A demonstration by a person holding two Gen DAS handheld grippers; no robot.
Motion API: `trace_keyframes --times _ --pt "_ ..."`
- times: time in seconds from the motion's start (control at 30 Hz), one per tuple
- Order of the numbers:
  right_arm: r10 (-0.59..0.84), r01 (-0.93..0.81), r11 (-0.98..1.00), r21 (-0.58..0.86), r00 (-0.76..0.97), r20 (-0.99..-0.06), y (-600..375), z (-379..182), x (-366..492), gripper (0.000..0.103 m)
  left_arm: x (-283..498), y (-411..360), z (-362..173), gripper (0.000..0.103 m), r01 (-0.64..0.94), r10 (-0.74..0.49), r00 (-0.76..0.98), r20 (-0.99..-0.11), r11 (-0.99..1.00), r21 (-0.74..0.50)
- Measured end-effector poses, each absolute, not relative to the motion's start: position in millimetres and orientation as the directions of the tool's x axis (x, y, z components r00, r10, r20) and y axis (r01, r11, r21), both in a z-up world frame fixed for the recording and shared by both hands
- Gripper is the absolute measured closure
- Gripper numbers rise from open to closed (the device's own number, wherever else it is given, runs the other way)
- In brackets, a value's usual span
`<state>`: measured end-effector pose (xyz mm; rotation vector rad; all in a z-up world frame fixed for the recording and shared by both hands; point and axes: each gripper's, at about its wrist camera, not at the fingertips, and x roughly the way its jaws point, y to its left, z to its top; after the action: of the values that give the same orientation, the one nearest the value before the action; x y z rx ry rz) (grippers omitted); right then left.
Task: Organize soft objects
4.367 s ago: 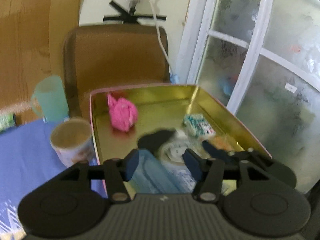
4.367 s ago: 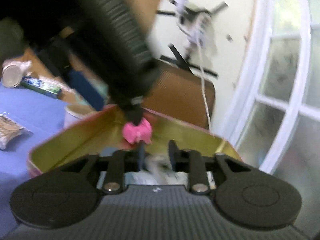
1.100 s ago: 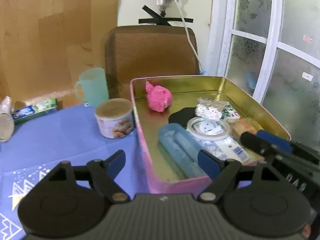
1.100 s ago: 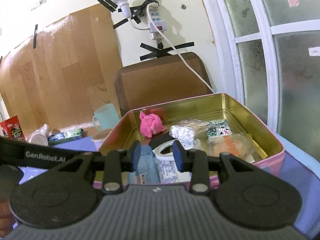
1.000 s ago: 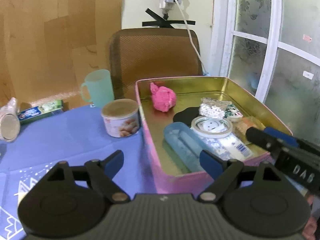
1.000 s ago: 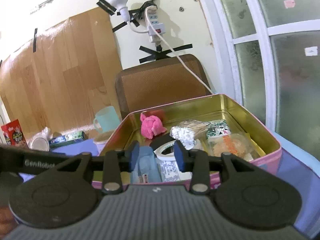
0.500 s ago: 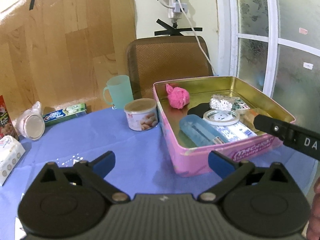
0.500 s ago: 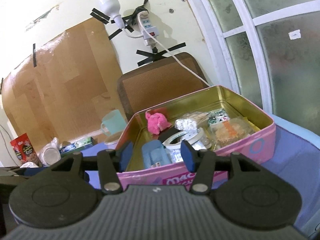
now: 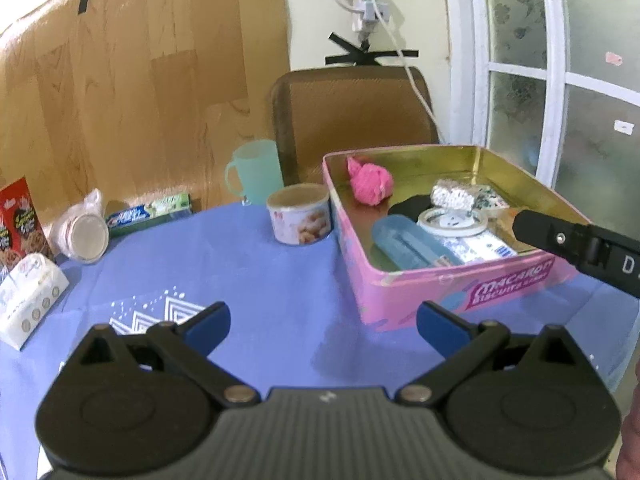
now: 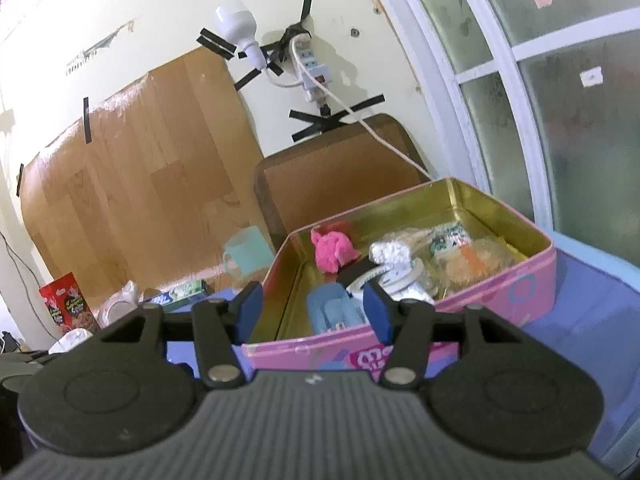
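Pink soft ball (image 9: 370, 186), crumpled, lies in the tin (image 9: 460, 292); both tongs gape empty, right's just widened.

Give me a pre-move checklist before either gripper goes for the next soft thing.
1. Left gripper empty, jaws wide: ok.
2. Right gripper empty: ok; its jaws have just been opening, nothing between them.
3. Pink soft ball lying inside the pink tin: ok.
4. Both grippers outside the tin: ok.
5. White tissue pack on the blue cloth, unobstructed: ok.
6. Whether the bagged roll counts as soft: cannot tell.
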<state>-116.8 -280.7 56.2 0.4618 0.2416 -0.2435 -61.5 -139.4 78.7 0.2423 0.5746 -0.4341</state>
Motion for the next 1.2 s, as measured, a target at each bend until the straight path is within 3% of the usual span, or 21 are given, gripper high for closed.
trace_keyframes --times 0.73,1.2 --pt "-0.145 0.288 0.858 0.425 0.93 -0.338 -268 23 -91 0.038 -23 -118 30 0.0 0.364 -0.219 0.704 -0.676 0.928 0.079" --pt "-0.177 0.274 0.882 0.383 0.946 -0.27 -263 35 -96 0.035 -24 -117 37 0.0 0.346 -0.213 0.761 -0.613 0.932 0.105"
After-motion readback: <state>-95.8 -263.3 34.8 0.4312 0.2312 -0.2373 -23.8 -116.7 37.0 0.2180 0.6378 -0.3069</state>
